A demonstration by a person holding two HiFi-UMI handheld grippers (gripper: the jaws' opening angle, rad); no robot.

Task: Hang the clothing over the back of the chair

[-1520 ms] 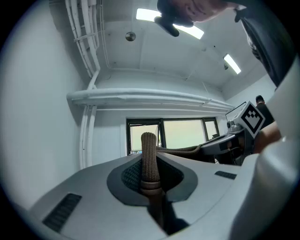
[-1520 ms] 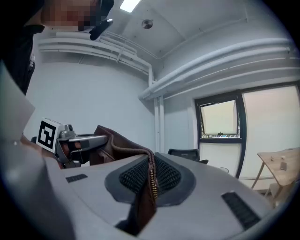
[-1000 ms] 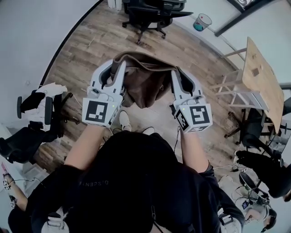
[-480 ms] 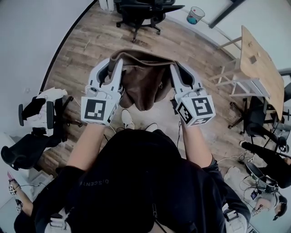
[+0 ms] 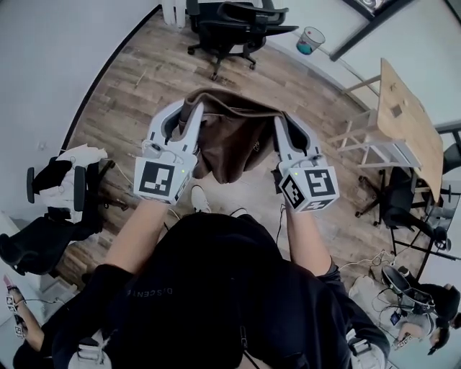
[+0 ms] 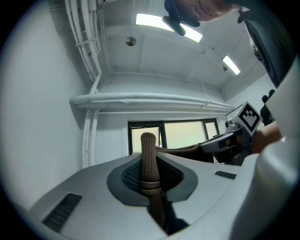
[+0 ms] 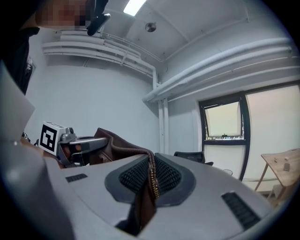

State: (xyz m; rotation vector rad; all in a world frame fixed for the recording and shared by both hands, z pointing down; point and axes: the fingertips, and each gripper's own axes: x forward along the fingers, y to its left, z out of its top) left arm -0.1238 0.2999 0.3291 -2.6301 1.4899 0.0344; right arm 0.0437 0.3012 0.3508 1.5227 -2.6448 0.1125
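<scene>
In the head view the tips of the left gripper [image 5: 186, 114] and the right gripper [image 5: 290, 126] were buried in the folds of the brown fabric jacket [image 5: 230, 140], so their jaws could not be read there. In both gripper views each gripper's own grey body hid the jacket's hanging lower part. The black wheeled office chair [image 5: 230, 21] was cut off by the top edge. The person [image 5: 216, 288], dressed in black, covered much of the wooden plank floor [image 5: 144, 79], and only the toes of the white shoes [image 5: 198, 198] showed. In the right gripper view the dark rim cut off the light wooden tabletop [image 7: 280, 165], and the small items [image 7: 281, 159] on it were too small to name.
</scene>
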